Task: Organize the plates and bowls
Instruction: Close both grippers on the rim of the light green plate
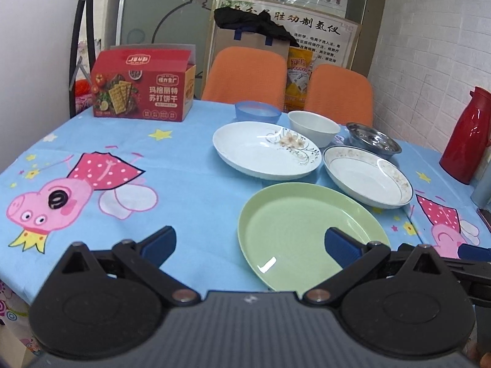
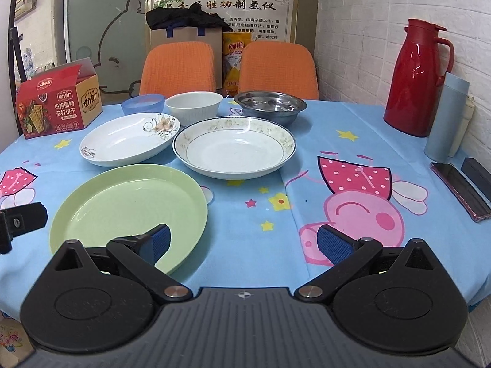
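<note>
A green plate (image 1: pixel 307 233) (image 2: pixel 129 205) lies nearest on the blue cartoon tablecloth. Behind it sit a white flower-print plate (image 1: pixel 264 148) (image 2: pixel 129 139) and a blue-rimmed white plate (image 1: pixel 368 178) (image 2: pixel 234 150). Farther back stand a blue bowl (image 1: pixel 257 111) (image 2: pixel 142 103), a white bowl (image 1: pixel 313 127) (image 2: pixel 194 105) and a steel bowl (image 1: pixel 373 141) (image 2: pixel 270 104). My left gripper (image 1: pixel 250 243) is open above the green plate's left edge, holding nothing. My right gripper (image 2: pixel 244 240) is open at the green plate's right edge, empty.
A red cracker box (image 1: pixel 144 86) (image 2: pixel 58 104) stands at the back left. A red thermos (image 2: pixel 414 76) (image 1: pixel 466 135), a blue tumbler (image 2: pixel 446 119) and a phone (image 2: pixel 460 190) line the right side. Two orange chairs (image 2: pixel 178 67) back the table. A black ring (image 1: pixel 57 199) lies left.
</note>
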`<state>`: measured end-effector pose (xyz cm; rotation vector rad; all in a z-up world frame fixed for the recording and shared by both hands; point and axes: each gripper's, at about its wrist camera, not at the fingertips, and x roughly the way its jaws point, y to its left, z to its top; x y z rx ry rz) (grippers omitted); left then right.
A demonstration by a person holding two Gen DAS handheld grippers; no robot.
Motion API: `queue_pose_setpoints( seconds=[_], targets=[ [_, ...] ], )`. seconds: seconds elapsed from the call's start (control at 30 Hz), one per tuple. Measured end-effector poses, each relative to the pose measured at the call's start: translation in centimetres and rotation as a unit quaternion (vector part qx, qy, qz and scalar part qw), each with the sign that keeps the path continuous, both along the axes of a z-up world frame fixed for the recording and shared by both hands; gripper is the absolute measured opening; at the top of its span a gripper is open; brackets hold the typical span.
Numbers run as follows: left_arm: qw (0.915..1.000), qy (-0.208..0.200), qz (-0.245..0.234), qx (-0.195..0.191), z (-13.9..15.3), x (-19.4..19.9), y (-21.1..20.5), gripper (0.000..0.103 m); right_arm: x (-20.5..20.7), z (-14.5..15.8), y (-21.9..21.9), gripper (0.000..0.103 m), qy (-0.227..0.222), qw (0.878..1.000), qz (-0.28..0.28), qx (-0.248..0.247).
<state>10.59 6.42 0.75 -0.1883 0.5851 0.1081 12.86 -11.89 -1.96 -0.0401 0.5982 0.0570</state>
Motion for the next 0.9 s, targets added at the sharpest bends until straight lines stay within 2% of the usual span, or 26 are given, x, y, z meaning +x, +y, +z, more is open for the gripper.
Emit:
queue_pose_setpoints(
  seconds=[0.17, 0.37, 0.53, 0.67, 0.77, 0.9],
  targets=[
    [0.9992, 0.037, -0.006, 0.013, -1.1, 2.7, 1.0, 0.103, 0.7, -0.5, 0.5, 0.103, 0.011, 0.999, 0.031, -0.009],
    [0.9973, 0.069, -0.018, -0.020, -2.4, 5.4, 2.1, 0.103, 2.0, -1.9, 1.0, 0.103, 0.020, 0.998, 0.060, -0.010],
    [0.9947, 0.095, -0.029, -0.027, -3.7, 7.2, 1.9, 0.103, 3.6, -3.0, 1.9, 0.103, 0.049, 0.995, 0.089, 0.005],
    [0.9941, 0.098, -0.045, -0.013, -4.0, 7.8, 1.8, 0.103, 3.7, -3.3, 2.0, 0.103, 0.048, 0.993, 0.103, 0.018],
    [0.9933, 0.100, -0.059, -0.005, -4.1, 7.9, 1.7, 0.102, 3.2, -3.7, 1.5, 0.103, 0.026, 0.992, 0.119, 0.020],
    [0.9912, 0.098, -0.085, -0.026, -3.9, 8.1, 2.1, 0.102, 3.5, -2.9, 1.3, 0.103, 0.038, 0.992, 0.118, 0.028]
  ],
)
